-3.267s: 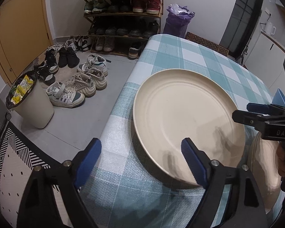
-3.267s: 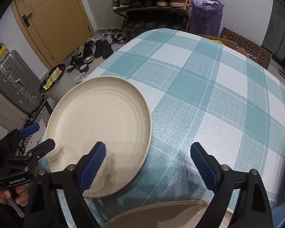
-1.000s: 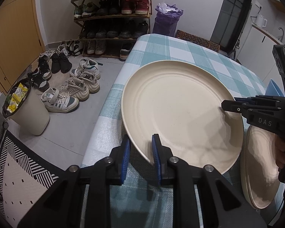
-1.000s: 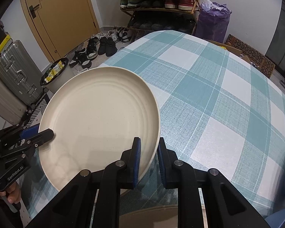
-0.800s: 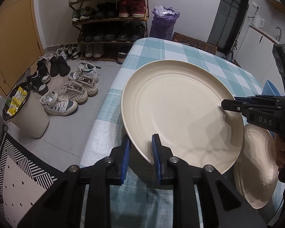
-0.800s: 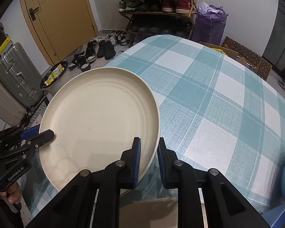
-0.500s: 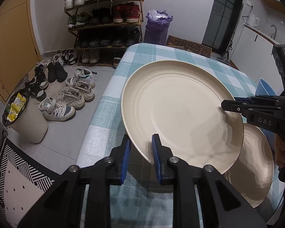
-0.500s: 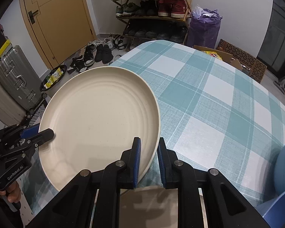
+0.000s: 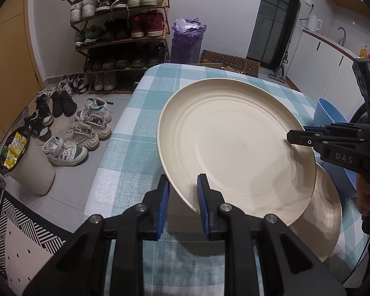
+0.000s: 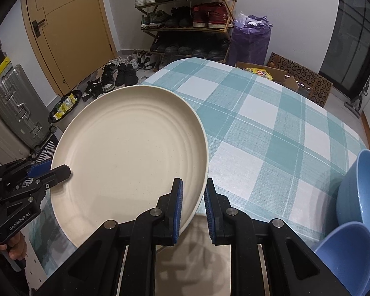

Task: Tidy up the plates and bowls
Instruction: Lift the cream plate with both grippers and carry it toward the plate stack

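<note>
Both tongs (image 9: 183, 198) (image 10: 193, 203) pinch the plate's (image 9: 234, 143) opposite rims.

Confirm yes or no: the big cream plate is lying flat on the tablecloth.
No. The cream plate is lifted and tilted above the tablecloth, pinched at opposite rims by the left gripper and right gripper.

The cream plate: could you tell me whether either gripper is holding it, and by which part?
Both hold the cream plate by its rim: the left gripper at one edge, the right gripper at the opposite edge.
</note>
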`<move>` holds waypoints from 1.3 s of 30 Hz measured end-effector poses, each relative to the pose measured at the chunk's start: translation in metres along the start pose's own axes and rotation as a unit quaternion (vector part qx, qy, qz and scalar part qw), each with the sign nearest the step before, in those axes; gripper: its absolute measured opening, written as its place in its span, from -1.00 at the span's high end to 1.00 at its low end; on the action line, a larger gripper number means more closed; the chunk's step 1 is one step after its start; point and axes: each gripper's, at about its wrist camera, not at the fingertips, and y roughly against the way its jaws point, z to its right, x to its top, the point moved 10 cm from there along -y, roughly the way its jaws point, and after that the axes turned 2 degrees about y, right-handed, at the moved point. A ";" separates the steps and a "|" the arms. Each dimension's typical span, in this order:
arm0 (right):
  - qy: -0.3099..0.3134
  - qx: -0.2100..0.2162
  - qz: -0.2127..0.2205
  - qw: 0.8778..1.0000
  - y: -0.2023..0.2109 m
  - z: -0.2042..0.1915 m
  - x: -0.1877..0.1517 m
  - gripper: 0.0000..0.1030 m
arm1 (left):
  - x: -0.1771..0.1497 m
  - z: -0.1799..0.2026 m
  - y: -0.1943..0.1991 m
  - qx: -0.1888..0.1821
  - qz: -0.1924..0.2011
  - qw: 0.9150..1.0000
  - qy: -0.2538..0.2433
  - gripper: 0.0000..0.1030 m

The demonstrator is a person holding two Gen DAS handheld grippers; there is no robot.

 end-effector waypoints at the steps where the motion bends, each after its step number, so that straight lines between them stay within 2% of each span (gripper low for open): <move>1: -0.002 -0.002 0.002 1.000 0.003 0.001 -0.002 0.66 | 0.000 0.002 0.001 -0.001 0.001 1.000 -0.001 0.60; 18: -0.015 -0.018 0.012 1.000 0.039 0.011 -0.026 0.66 | -0.007 0.026 0.018 -0.019 0.008 1.000 -0.023 0.60; 39: -0.043 -0.024 0.012 0.999 0.053 0.025 -0.061 0.65 | -0.017 0.052 0.025 -0.031 0.003 0.998 -0.053 0.60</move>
